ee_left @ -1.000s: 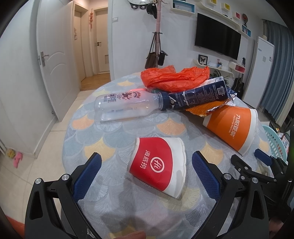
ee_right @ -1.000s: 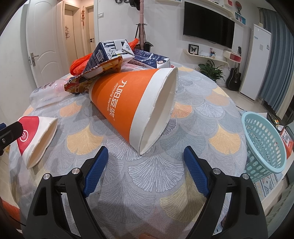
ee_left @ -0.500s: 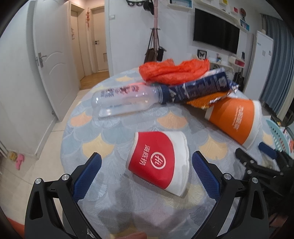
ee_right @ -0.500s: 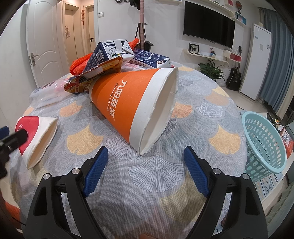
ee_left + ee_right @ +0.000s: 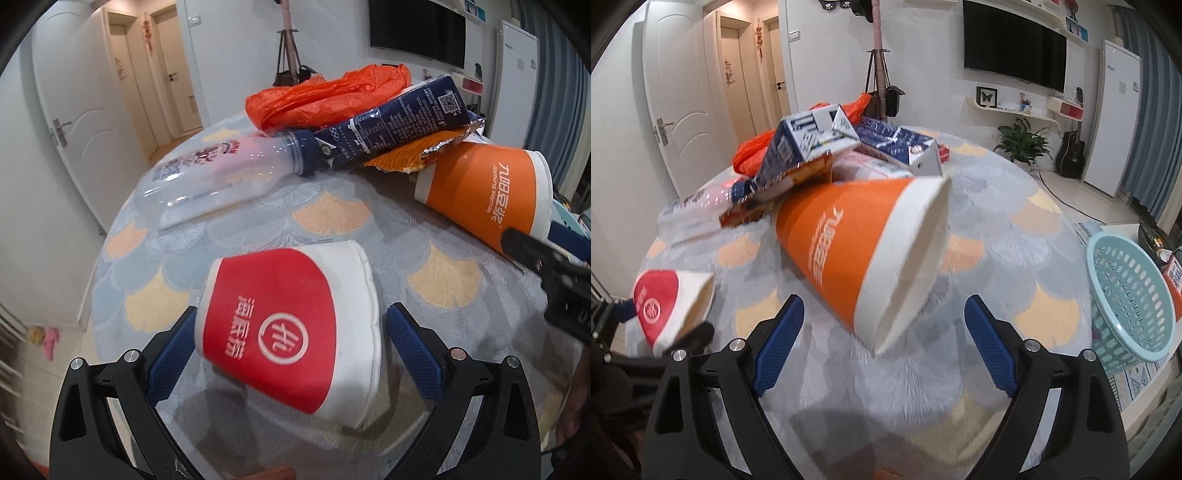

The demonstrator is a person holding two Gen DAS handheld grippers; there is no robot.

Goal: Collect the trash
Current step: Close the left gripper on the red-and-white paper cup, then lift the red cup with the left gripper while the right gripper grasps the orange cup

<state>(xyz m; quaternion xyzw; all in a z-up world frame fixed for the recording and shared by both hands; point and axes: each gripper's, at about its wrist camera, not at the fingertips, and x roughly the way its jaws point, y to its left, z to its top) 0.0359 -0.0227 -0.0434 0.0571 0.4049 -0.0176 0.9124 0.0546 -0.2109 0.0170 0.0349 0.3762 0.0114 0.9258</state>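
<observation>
- Lying on its side on the patterned surface [image 5: 332, 221], the red cup [image 5: 291, 347] sat between the spread fingers of the left claw [image 5: 291, 343] — the left blue pad looked to be touching or just beside the cup's narrow base, the right pad a little clear of its white rim.
- Nothing was pinched by that claw yet; both pads stood wide apart.
- Taking the red cup as the landmark: the clear plastic bottle [image 5: 221, 181] lay beyond it, and further beyond rested the heap of orange plastic bag [image 5: 328, 92], dark blue carton [image 5: 402, 122] and crinkled foil wrapper [image 5: 406, 155].
- Beyond the red cup and to its right lay the orange cup [image 5: 860, 243], also on its side, its open mouth facing the right claw [image 5: 882, 343], whose fingers were spread and held nothing.
- The pale blue basket [image 5: 1126, 299] stood off the surface's edge, well apart from the red cup, on the far side of the orange cup.
- Handling, as a judgement: the red cup was probably light, thin paper — easily crushed and apt to roll. A gentle squeeze across the stiffer rolled rim or the base should hold better than the soft middle wall.
- The bottle looked empty and smooth, likely to slip or roll.
</observation>
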